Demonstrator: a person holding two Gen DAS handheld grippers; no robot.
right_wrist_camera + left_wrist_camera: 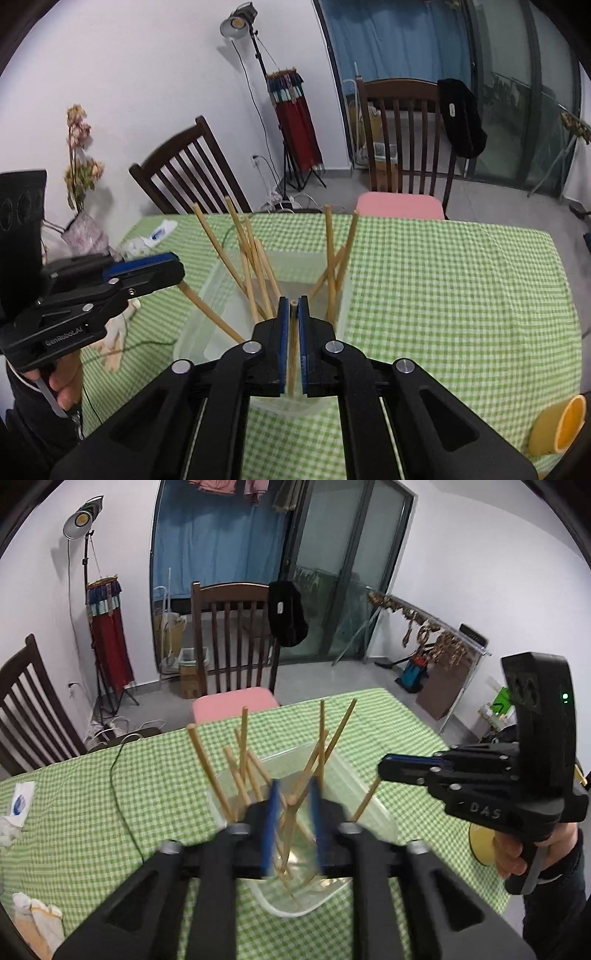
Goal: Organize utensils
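Green-and-white checked cloth covers the table, with two dark wooden chairs pushed up to its far side, one with a pink seat cushion, and a lamp on a stand against the white wall. Near the middle of the table stands a clear plastic container, and a loose bunch of wooden chopsticks leans out of it in several directions, their lower ends inside it and their upper ends fanned above the rim.

Directly over the container hangs the right gripper, its blue-padded fingers nearly together and clamped on a single chopstick that runs straight up between the pads, its tip just showing at the fingertips. A hand grips the handle of this tool in the left camera's view.

Beside it, also above the container, is the left gripper, seen blurred in its own camera. Its fingers stand a little apart, with several chopsticks visible in the gap between them; the pads do not press on any of them. From the right camera the same tool shows in side view at the left edge, held by a hand.

At the table's near right corner lies a yellow cup on its side.
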